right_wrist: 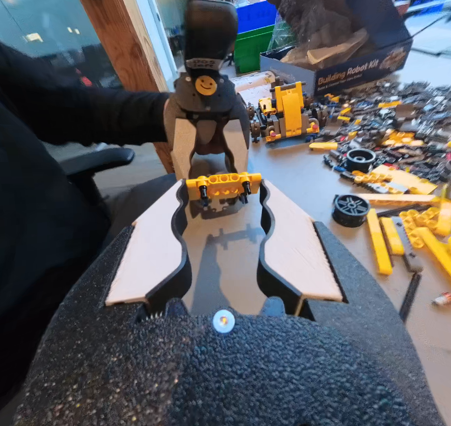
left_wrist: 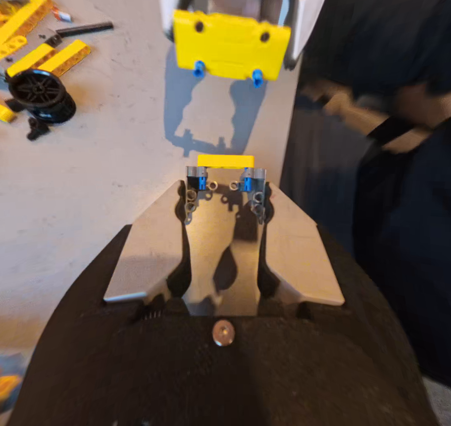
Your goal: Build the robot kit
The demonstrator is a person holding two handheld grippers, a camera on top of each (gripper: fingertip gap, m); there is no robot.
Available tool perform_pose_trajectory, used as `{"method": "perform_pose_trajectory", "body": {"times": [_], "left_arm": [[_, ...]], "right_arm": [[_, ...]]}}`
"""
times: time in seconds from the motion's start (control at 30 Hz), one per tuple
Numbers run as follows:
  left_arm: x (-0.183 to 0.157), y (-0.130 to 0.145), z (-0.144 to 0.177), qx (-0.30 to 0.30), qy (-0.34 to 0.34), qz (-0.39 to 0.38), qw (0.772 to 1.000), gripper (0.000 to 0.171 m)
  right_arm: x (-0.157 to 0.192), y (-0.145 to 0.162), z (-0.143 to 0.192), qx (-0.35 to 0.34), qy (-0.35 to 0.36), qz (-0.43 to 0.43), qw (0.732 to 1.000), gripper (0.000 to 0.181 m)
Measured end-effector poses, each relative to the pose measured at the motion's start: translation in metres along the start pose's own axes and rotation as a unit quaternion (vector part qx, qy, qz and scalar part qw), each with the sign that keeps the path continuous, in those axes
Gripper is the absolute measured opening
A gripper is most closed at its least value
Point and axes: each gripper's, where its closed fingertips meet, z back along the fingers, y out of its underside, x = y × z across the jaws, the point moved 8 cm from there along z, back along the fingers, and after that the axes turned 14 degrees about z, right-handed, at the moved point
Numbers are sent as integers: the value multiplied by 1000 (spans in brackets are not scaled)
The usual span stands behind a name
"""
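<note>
Two claws face each other over the pale bench (left_wrist: 73,194). The right claw (right_wrist: 223,189) pinches a flat yellow plastic panel with blue pins (left_wrist: 231,45). The left claw (left_wrist: 224,184) pinches a small yellow-topped grey connector assembly (left_wrist: 225,161). The two pieces are apart, unjoined.

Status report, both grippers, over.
Left gripper shut on grey-yellow assembly. Right gripper shut on yellow panel. Parts apart; loose bricks aside.

A person (left_wrist: 380,111) right of the left tongs is blurred, and the yellow beams (left_wrist: 22,23) far to their left run off the edge.
</note>
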Motion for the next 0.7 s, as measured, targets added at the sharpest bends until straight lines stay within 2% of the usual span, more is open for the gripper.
{"method": "perform_pose_trajectory", "body": {"times": [0.07, 0.13, 0.27, 0.4, 0.7], "left_arm": [[5, -1, 13, -61, 103, 78, 990, 62], [11, 0, 19, -79, 188, 138, 969, 62], [22, -2, 16, -77, 247, 187, 948, 62], [25, -4, 12, -57, 214, 169, 960, 62], [23, -2, 4, -23, 186, 149, 971, 63]], "right_arm": [[-3, 2, 2, -11, -27, -58, 998, 59], [-6, 6, -2, -3, -71, -119, 990, 59], [-11, 11, -20, 32, -102, -167, 980, 59], [-13, 15, -32, 55, -106, -190, 974, 59], [-13, 20, -44, 100, -111, -204, 968, 59]]}}
